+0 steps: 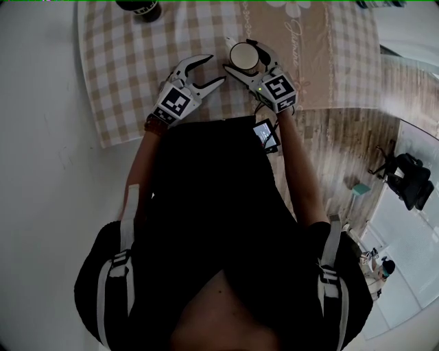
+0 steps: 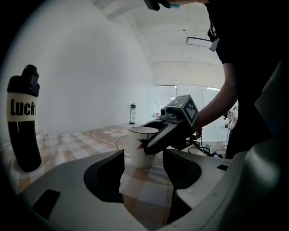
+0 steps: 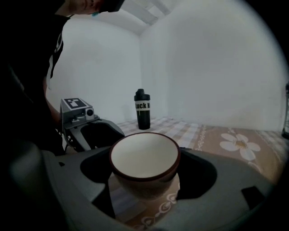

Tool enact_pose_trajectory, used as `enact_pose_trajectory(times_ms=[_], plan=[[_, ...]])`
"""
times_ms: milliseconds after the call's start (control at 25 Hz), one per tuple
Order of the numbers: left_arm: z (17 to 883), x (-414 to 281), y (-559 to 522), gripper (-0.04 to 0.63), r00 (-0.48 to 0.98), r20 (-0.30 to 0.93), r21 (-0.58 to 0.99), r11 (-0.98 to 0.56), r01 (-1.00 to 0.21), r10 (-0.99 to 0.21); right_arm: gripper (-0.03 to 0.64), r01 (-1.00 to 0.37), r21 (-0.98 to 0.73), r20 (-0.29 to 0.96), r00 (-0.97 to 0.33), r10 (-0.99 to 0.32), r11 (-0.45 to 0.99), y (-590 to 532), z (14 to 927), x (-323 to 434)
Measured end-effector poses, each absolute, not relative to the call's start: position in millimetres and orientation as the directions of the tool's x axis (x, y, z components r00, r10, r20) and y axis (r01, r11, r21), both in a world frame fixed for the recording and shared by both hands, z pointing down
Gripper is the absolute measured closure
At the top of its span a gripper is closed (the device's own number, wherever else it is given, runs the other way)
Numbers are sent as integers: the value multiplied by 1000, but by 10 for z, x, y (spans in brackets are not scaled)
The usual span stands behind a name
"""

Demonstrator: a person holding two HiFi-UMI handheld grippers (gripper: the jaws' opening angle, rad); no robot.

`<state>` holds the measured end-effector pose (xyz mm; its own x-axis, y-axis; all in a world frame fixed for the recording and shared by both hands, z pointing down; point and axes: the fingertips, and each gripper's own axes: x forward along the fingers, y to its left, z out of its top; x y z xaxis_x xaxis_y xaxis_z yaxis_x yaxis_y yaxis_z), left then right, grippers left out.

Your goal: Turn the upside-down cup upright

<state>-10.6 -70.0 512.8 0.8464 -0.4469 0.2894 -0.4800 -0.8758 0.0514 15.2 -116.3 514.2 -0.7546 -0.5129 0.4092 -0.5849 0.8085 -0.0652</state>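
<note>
The cup point(image 1: 245, 58) stands mouth up on the checked cloth point(image 1: 123, 62), between the jaws of my right gripper point(image 1: 241, 57), which is shut on it. In the right gripper view the cup point(image 3: 144, 164) shows a brown rim and a cream inside, with a jaw pressed against each side. From the left gripper view the cup point(image 2: 141, 146) looks white with a red mark, and one right finger point(image 2: 156, 140) crosses its front. My left gripper point(image 1: 215, 68) is open and empty, just left of the cup and apart from it.
A black bottle point(image 1: 140, 8) stands at the far edge of the cloth, left of the cup; it also shows as the bottle point(image 2: 25, 119) and the bottle point(image 3: 142, 110). A beige flowered runner point(image 1: 309, 41) lies on the right. A small screen point(image 1: 266, 134) hangs at the table's near edge.
</note>
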Motion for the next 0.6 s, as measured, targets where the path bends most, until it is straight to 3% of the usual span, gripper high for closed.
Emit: enact_pose_trajectory(times_ms=[80,360,600], plan=[[5097,-97,-685,313,850,283,31,-882,-470,-444,163,-593,-134,378,-771,-512,794,-1173,5071,185],[4820,-129,-726,313,859,206,58,-871,-489,-469,158,-635,-162,288,-762,-580,755,-1057,4698,398],[4324,-98,-757,337,864,96,11,-868,-497,-494,219,-699,-87,191,-710,-677,709,-921,4157,607]])
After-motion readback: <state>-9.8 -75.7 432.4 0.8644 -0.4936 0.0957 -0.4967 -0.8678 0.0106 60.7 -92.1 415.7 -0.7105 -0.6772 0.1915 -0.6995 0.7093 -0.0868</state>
